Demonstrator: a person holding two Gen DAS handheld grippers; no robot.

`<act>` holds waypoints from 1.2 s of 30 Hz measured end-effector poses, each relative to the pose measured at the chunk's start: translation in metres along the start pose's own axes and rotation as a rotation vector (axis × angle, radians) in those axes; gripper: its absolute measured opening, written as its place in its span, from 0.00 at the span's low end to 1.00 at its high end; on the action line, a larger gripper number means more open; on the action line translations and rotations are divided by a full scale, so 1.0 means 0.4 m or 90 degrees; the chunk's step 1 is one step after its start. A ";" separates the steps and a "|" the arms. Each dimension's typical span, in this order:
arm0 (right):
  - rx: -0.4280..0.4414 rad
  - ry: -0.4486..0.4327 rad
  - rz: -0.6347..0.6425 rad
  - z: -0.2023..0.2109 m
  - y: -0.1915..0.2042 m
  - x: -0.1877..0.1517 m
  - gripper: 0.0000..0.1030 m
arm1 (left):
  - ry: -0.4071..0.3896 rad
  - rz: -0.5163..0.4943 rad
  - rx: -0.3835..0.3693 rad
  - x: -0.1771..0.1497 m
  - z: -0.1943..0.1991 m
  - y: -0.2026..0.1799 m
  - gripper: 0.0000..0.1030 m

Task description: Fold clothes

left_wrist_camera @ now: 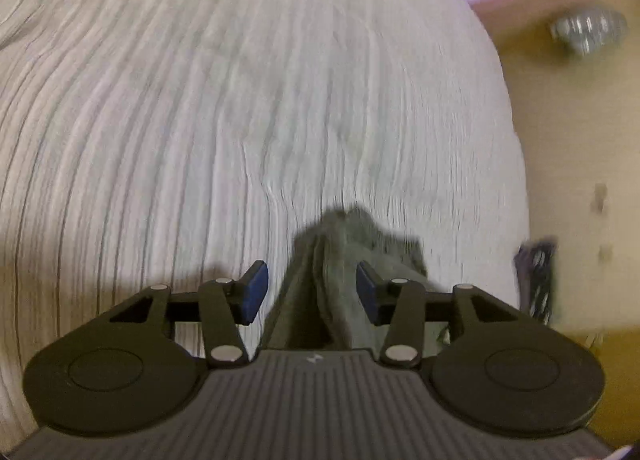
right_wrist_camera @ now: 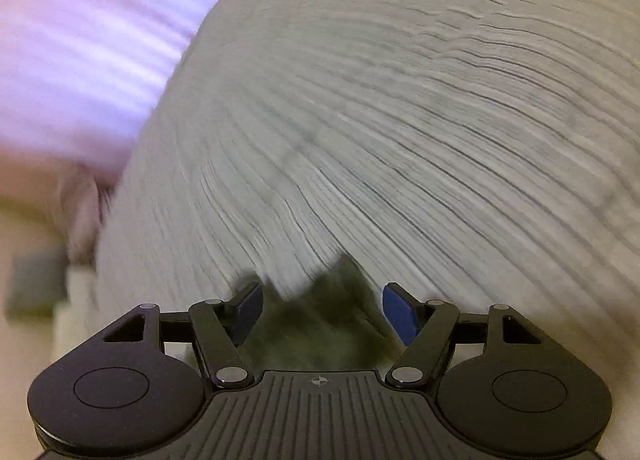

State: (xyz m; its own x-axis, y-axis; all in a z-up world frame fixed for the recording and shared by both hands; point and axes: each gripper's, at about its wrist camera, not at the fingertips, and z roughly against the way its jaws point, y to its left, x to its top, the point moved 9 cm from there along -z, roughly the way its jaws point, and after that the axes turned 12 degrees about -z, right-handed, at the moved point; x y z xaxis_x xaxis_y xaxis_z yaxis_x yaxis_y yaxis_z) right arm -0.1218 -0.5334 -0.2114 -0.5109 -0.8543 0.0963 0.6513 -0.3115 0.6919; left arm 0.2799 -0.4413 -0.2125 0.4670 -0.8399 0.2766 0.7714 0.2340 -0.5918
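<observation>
**Both grippers spread over bunched green cloth on a pale wood-grain table**

In the left wrist view, the left gripper [left_wrist_camera: 308, 292] has its blue-padded fingers [left_wrist_camera: 254, 292] spread apart. A bunched, dull olive-green piece of soft fabric clothing [left_wrist_camera: 340, 260] rises between them from just ahead of the gripper body; it lies closer to the right-hand pad, and whether it touches that pad cannot be told through the blur. Ahead of the gripper stretches the whitish, wood-grain table top [left_wrist_camera: 240, 100]. Past the table's edge, off to the gripper's right, lies a yellowish floor with a blurred, shiny ribbed object [left_wrist_camera: 588, 30] far ahead and a dark tangled thing [left_wrist_camera: 538, 280] nearer.

In the right wrist view, the right gripper [right_wrist_camera: 322, 314] is likewise spread wide, its blue pads standing clear on either side of the same green cloth [right_wrist_camera: 320, 324], which is heaped low between the fingers, close to the body. The table top [right_wrist_camera: 400, 100] fills the view ahead; to the gripper's left is a blurred pinkish-purple area [right_wrist_camera: 80, 40].
</observation>
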 end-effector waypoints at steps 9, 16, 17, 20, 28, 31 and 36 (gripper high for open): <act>0.002 0.061 0.043 -0.097 -0.041 0.003 0.68 | 0.001 0.011 -0.002 0.023 -0.105 -0.018 0.43; 0.042 0.113 0.043 -0.199 -0.025 0.022 0.54 | -0.018 -0.045 0.034 0.045 -0.149 -0.040 0.31; 0.042 0.117 0.047 -0.205 -0.025 0.018 0.52 | -0.019 -0.055 0.037 0.045 -0.149 -0.045 0.31; 0.042 0.120 0.054 -0.211 -0.028 0.018 0.29 | -0.026 -0.088 0.043 0.046 -0.153 -0.066 0.17; 0.055 0.091 0.102 -0.137 0.008 0.004 0.08 | -0.020 -0.142 0.081 0.040 -0.133 -0.066 0.03; 0.027 0.090 0.097 -0.145 -0.004 -0.002 0.08 | -0.017 -0.150 0.082 0.040 -0.128 -0.065 0.15; -0.001 0.087 0.085 -0.168 -0.013 -0.012 0.27 | -0.010 -0.110 0.044 0.039 -0.152 -0.052 0.23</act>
State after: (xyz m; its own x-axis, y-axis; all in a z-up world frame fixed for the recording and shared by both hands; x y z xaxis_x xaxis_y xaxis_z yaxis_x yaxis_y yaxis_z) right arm -0.0850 -0.5557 -0.2636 -0.3397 -0.9363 0.0892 0.7089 -0.1925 0.6786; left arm 0.2448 -0.4893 -0.2419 0.3308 -0.8628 0.3823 0.8687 0.1202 -0.4806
